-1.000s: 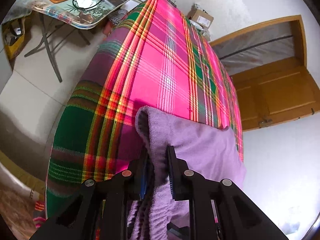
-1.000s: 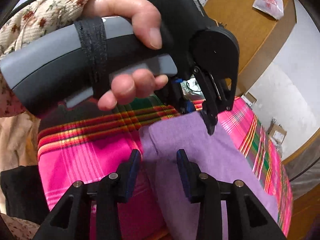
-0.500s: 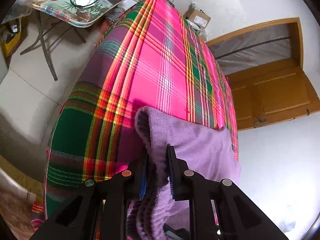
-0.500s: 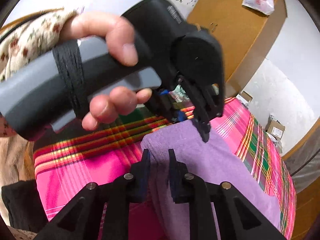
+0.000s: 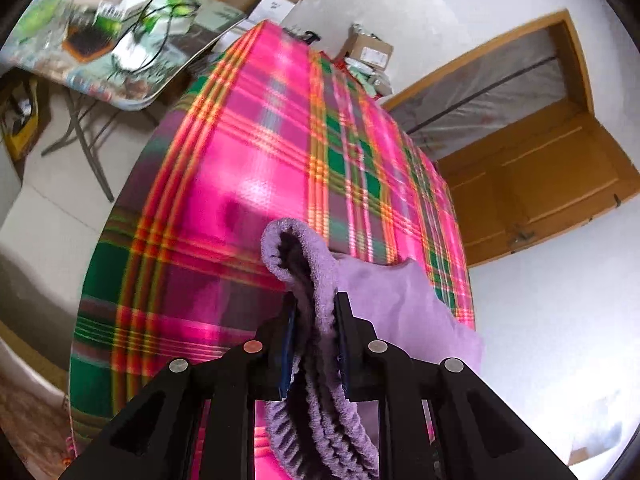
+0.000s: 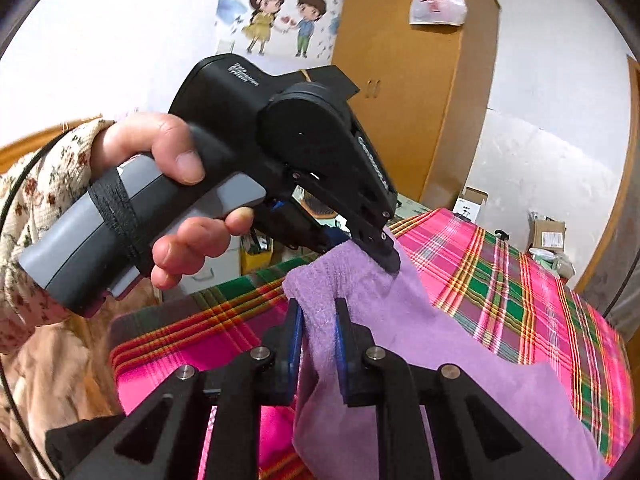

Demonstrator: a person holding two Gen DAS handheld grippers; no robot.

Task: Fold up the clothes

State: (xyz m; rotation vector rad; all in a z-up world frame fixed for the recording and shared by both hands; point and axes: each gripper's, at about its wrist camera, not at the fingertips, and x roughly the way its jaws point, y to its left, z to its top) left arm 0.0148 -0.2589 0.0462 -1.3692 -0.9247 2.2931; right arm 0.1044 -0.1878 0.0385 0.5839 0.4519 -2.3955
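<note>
Plaid bed (image 5: 256,168); bunched, apparently fleecy purple garment (image 5: 400,304)

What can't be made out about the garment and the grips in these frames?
- Purple garment: type and lower part unknown; cut by the right wrist view's bottom edge.
- Right gripper: jaws closing on cloth; pad contact hidden by folds.
- Left gripper: cloth hides its pads.
- Folding table: items blurred.

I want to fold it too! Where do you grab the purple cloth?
Grab the purple cloth by its thick ribbed edge, near the corners, coming from the near end of the bed. That edge is bunched and raised, easy to pinch. The left gripper already clamps it there; the right gripper is closing on it alongside.
</note>
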